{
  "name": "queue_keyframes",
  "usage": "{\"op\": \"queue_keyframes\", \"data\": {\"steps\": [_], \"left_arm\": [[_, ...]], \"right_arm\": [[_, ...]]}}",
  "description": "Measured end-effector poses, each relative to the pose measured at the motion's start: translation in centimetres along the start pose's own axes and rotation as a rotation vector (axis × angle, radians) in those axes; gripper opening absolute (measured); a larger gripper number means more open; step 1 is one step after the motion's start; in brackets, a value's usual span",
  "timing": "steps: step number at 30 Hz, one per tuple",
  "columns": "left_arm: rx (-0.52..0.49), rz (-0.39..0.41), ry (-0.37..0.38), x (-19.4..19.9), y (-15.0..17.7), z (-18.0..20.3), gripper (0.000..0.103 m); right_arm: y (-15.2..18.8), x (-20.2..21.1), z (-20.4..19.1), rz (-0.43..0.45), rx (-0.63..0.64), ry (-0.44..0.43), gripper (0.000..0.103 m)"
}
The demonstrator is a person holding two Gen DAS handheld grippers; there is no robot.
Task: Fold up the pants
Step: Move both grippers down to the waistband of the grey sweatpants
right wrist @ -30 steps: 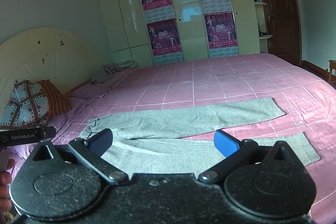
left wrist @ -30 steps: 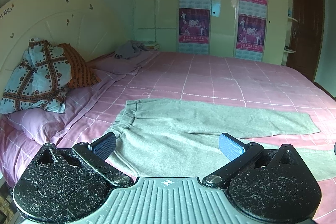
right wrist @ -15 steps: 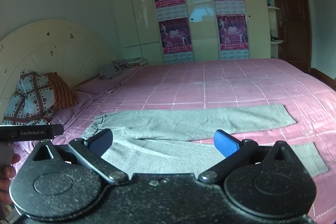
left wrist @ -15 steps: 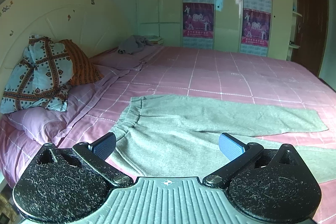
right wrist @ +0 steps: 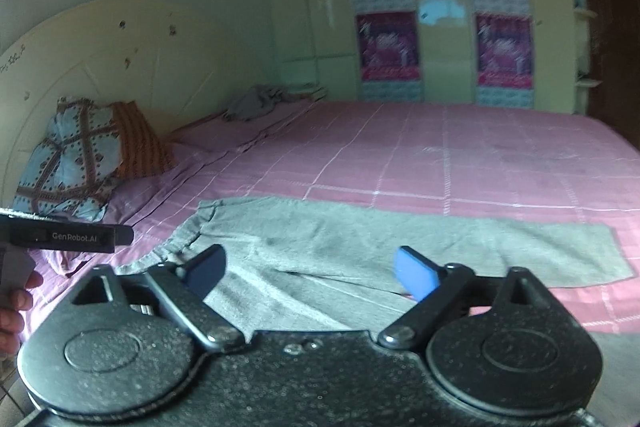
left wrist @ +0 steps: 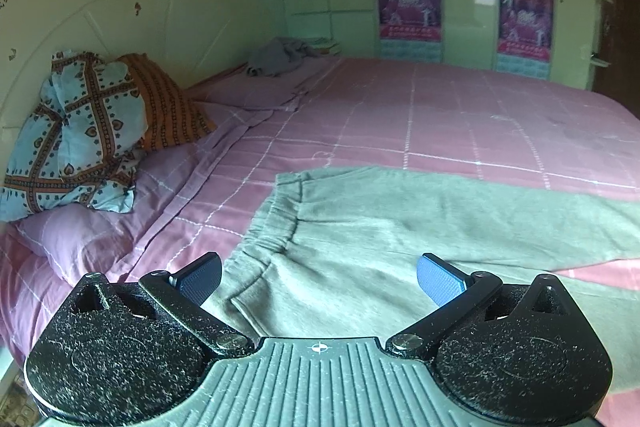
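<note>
Grey pants (left wrist: 400, 227) lie flat on the pink checked bed (left wrist: 460, 115), waistband to the left, two legs stretching right. My left gripper (left wrist: 320, 279) is open and empty, hovering just above the waistband end. My right gripper (right wrist: 312, 273) is open and empty, above the crotch where the legs part; the pants (right wrist: 400, 239) fill its lower view. The left gripper's body (right wrist: 68, 237) shows at that view's left edge, with the holder's fingers below it.
A patterned blue cloth (left wrist: 80, 135) and an orange pillow (left wrist: 168, 103) rest against the cream headboard (left wrist: 120, 7) at left. A grey garment (left wrist: 280, 59) lies at the far bed corner. Wardrobe doors with posters (left wrist: 408, 3) stand behind.
Both grippers have moved forward and down toward the pants and turned left; the waistband now looms larger. Both stay open.
</note>
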State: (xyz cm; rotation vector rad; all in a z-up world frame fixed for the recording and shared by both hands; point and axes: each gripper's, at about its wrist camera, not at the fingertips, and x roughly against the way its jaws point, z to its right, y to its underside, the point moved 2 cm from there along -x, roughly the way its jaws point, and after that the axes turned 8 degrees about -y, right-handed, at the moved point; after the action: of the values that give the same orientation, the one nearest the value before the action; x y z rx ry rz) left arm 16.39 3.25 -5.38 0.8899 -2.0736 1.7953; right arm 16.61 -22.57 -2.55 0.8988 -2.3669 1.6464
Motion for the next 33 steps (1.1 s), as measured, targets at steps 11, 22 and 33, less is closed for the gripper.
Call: {"op": "queue_keyframes", "data": {"steps": [11, 22, 33], "left_arm": [[-0.002, -0.054, 0.002, -8.2, -2.3, 0.1, 0.103], [-0.029, -0.112, -0.036, -20.7, -3.4, 0.2, 0.103], [-0.049, -0.248, 0.047, -34.2, -4.1, -1.5, 0.103]], "right_arm": [[-1.4, -8.2, 1.8, -0.072, 0.046, -0.137, 0.078], [-1.7, -17.4, 4.1, -0.138, 0.054, -0.097, 0.078], [-1.9, -30.8, 7.1, -0.295, 0.139, -0.139, 0.08]]}}
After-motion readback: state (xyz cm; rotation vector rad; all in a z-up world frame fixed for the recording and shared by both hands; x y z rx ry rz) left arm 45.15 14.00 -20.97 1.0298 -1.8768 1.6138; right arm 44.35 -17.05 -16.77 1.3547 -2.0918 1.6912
